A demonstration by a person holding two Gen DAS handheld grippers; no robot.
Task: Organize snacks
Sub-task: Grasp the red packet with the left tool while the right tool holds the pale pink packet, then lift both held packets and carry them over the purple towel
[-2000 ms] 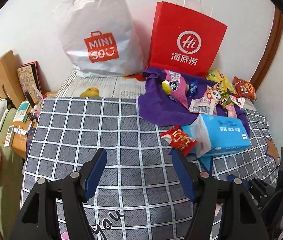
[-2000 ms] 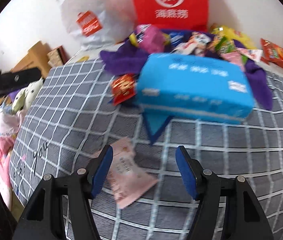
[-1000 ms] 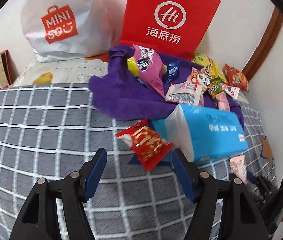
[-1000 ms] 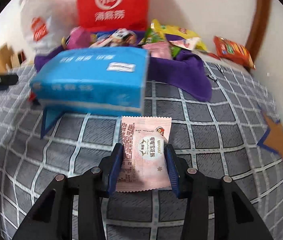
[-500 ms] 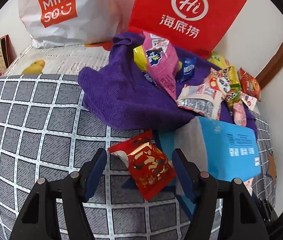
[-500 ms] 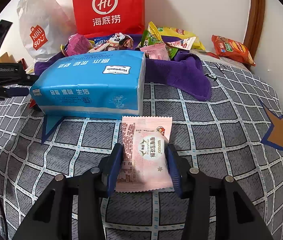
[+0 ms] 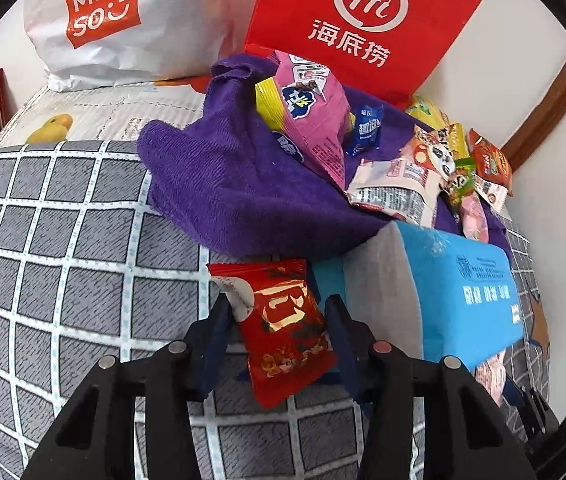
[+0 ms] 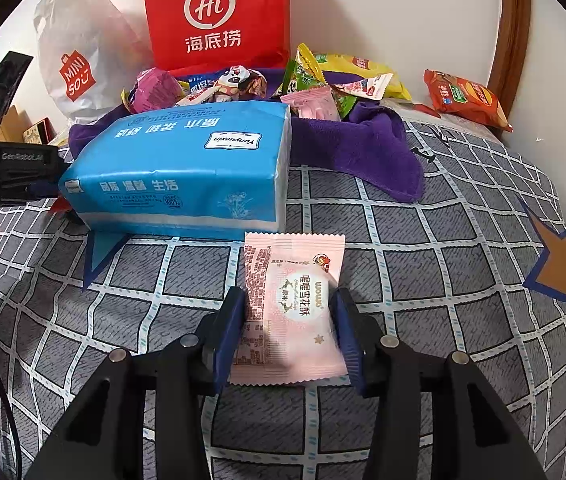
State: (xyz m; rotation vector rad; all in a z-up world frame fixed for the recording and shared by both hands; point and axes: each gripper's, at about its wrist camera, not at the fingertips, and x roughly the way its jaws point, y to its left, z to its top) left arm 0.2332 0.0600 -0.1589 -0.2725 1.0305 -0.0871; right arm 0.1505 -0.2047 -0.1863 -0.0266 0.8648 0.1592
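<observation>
Left tool (image 7: 279,334) clamped on red packet (image 7: 285,330), just left of blue tissue pack (image 7: 459,300). Right tool (image 8: 289,330) clamped on pink packet (image 8: 293,312), just in front of tissue pack, on checked bed (image 8: 423,248). Behind, snack pile (image 7: 403,168) on purple towel (image 7: 243,184).

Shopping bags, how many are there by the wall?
2. The white bag stands at the back left against the wall. The red bag stands right of it, behind the purple towel and the snack pile. Others may be hidden out of view.
</observation>
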